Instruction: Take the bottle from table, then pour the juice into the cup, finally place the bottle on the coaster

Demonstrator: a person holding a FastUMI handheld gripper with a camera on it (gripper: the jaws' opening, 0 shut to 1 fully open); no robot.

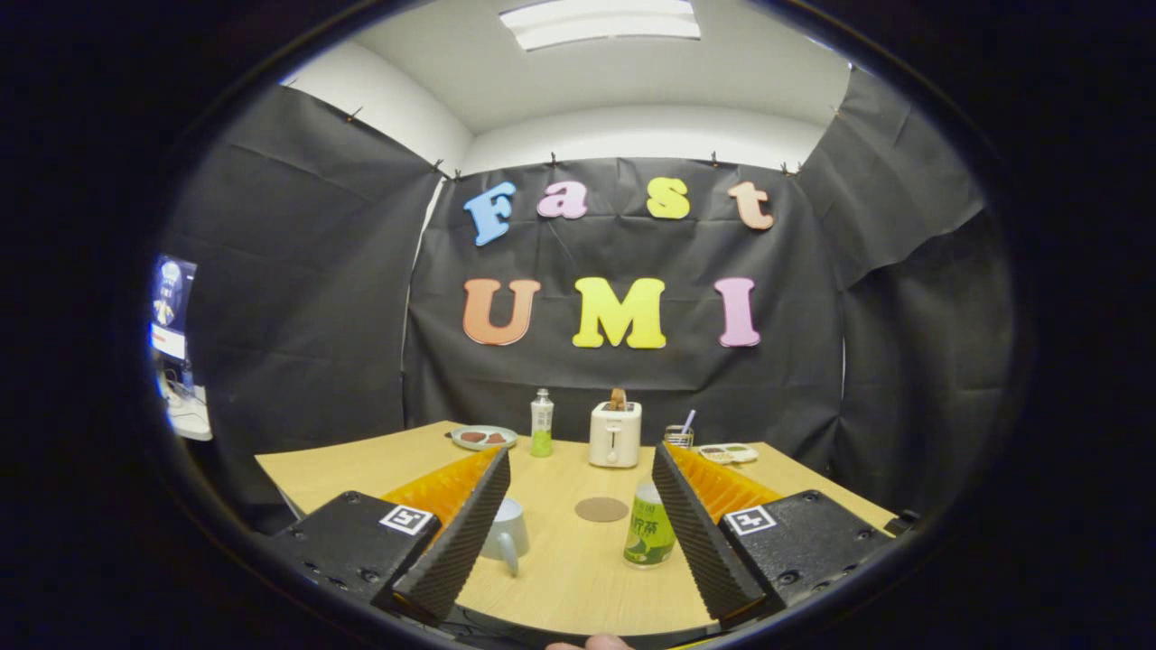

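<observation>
gripper (578,478) open, bottle (648,538) beside right finger, cup (506,534) left, coaster (601,509) between

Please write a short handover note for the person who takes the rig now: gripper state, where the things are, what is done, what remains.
Gripper: open, holding nothing, above the near table edge.
Bottle: upright between the fingers, close by the right one, untouched.
Cup: by the left finger, handle facing the gripper.
Coaster: bare, just beyond both.
Done: nothing yet.
Left: grasp bottle, pour into cup, set bottle on coaster.
</observation>
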